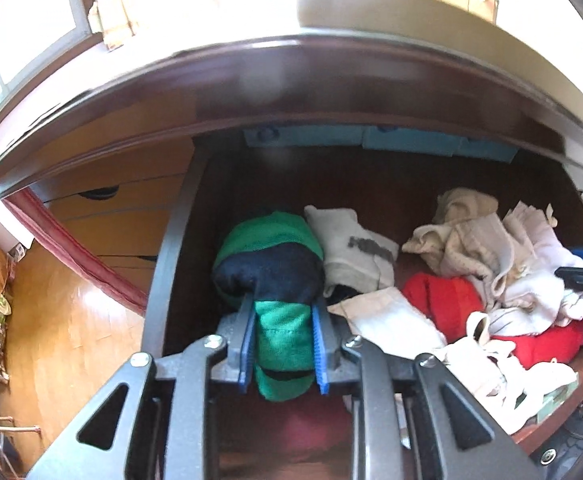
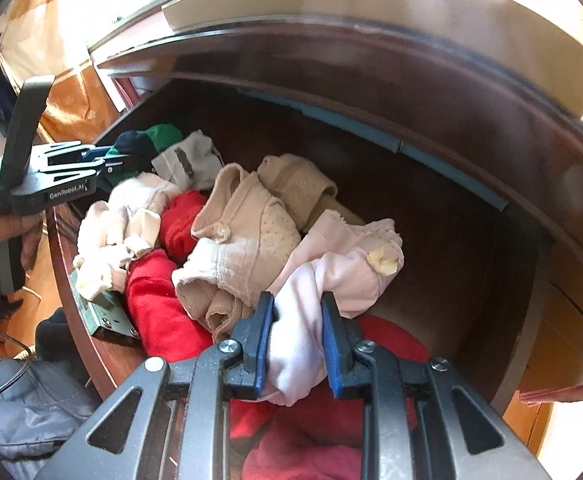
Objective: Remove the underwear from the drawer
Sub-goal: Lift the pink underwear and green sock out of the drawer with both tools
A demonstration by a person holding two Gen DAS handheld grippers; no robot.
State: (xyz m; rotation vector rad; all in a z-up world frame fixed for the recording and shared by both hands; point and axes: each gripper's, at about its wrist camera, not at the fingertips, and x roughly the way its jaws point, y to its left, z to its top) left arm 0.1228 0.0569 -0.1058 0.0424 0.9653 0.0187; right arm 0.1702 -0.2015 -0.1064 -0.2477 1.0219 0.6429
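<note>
The left claw [image 1: 281, 320] is closed on a green and navy rolled garment [image 1: 269, 264]; both blue pads press its green end. This roll lies at the left side of the open drawer [image 1: 179, 240], near its left wall. Just to the right of it lies a white and grey piece [image 1: 355, 250]. The right claw [image 2: 297, 330] grips a pale pink underwear [image 2: 331, 276] at the near right of the pile, its fabric squeezed between the pads. Beside it lie beige underwear [image 2: 247, 220] and red cloth [image 2: 155, 300], touching each other. At the far wall stand teal boxes [image 1: 331, 138].
</note>
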